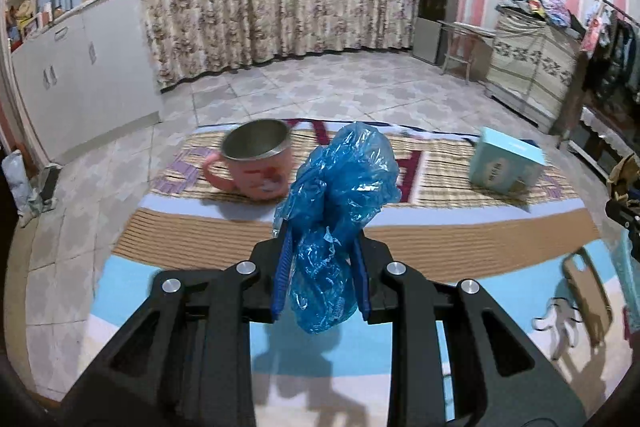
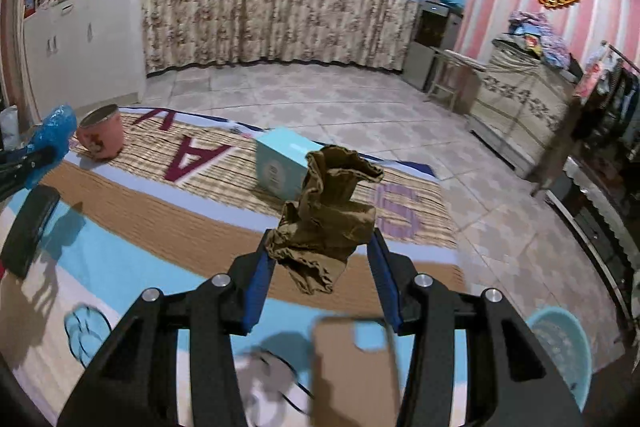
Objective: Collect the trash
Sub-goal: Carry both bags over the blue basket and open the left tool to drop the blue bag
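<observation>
Trash is pinched in both grippers above the striped mat [image 1: 400, 239]: left gripper [image 1: 322, 267] squeezes a blue bag [image 1: 340, 187], right gripper [image 2: 320, 267] squeezes brown paper [image 2: 328, 211], whose view alone shows a blue tub [image 2: 568, 347] on the tile floor [image 2: 360, 99]

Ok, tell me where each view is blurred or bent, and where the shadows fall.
Left wrist view: the pink cup and light blue box are motion-smeared, while the blue plastic bag in the left gripper stays sharp; fisheye bows the curtain hem. Right wrist view: the phone case is blurred, the crumpled brown paper in the right gripper crisp; gripper shadows fall on the mat.
</observation>
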A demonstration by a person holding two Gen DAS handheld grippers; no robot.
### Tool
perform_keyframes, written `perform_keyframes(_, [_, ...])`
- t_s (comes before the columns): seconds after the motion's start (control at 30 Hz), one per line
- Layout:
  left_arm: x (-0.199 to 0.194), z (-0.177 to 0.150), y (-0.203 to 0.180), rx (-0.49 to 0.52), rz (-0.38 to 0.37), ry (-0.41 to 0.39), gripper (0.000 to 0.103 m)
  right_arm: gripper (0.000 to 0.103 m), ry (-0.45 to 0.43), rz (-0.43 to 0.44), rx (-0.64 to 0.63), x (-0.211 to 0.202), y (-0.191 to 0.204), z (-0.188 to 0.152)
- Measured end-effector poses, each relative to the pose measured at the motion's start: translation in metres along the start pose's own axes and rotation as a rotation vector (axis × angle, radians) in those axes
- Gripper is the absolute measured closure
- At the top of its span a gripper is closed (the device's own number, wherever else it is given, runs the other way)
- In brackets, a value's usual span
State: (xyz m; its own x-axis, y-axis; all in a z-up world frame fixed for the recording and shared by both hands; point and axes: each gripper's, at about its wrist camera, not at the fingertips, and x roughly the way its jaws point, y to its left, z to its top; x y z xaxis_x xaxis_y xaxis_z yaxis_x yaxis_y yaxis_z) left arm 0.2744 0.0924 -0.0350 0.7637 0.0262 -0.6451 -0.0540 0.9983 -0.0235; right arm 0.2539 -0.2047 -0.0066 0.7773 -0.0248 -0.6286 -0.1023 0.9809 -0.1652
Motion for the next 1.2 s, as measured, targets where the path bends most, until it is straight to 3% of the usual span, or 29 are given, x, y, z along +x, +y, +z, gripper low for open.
perform_keyframes(0.23, [-0.022, -0.012, -0.045, 0.017, -0.061, 0.004, 0.077, 0.057, 0.023, -0.068, 0.07, -0.029, -0.069, -0.033])
perform_keyframes(0.67, [-0.064, -0.024, -0.138, 0.107, -0.09, -0.007, 0.077, 0.056, 0.003, -0.146, 0.203, -0.074, -0.167, -0.082])
perform_keyframes(0.93, [-0.083, -0.029, -0.232, 0.178, -0.164, -0.036, 0.077, 0.056, -0.009, -0.18, 0.28, -0.09, -0.217, -0.109])
perform_keyframes(1.2, [-0.087, -0.049, -0.337, 0.273, -0.315, -0.009, 0.077, 0.056, 0.037, -0.226, 0.361, -0.086, -0.268, -0.15])
